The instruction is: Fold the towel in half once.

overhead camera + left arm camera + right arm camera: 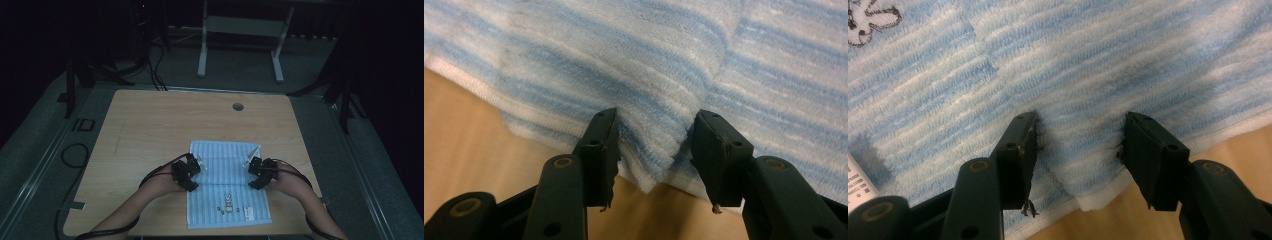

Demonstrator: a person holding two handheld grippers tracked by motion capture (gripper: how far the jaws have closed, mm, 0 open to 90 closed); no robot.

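Dim table (150, 120); towel (225, 165) corners bunched.

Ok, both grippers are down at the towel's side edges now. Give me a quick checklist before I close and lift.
1. Left gripper has a towel corner between its jaws: ok; the cloth bunches up between them.
2. Right gripper has a towel corner between its jaws: ok.
3. Pads pressing firmly on the cloth: cannot tell; both pairs of jaws stand apart with fabric touching their inner faces.
4. Both grippers level with each other across the towel: ok in the high view.
5. Towel's near half flat on the table: ok; bunny print faces up.
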